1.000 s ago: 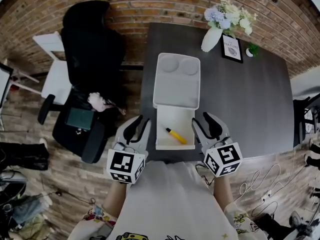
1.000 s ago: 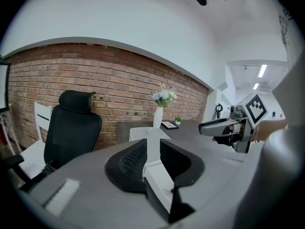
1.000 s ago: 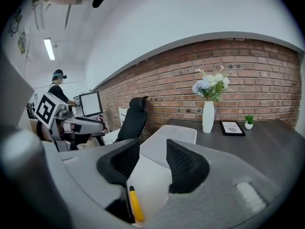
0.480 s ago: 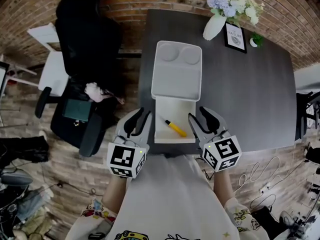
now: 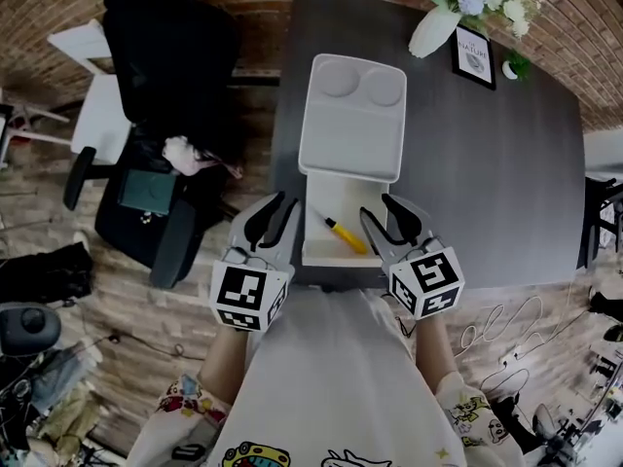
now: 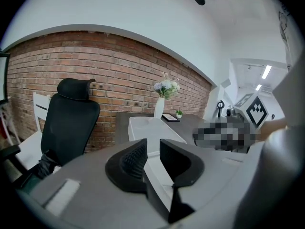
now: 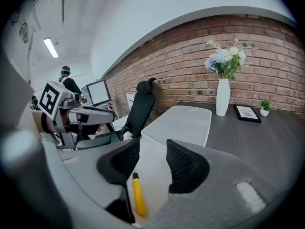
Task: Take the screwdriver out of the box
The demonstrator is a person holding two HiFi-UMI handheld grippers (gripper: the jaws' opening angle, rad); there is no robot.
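Setting: indoor office or studio workroom. Landmark: dark table (image 5: 487,163). An exposed brick wall (image 6: 119,70) runs behind its far edge. At its far right corner stand a white vase of flowers (image 5: 433,29), a framed print (image 5: 473,56) and a small potted plant (image 5: 513,66). Left of the table is a black high-backed office chair (image 5: 165,56), with a monitor (image 7: 99,92) beyond it under a ceiling strip light (image 7: 50,47). Loose cables (image 5: 496,343) lie on the plank floor (image 5: 117,300) off the table's near right corner.
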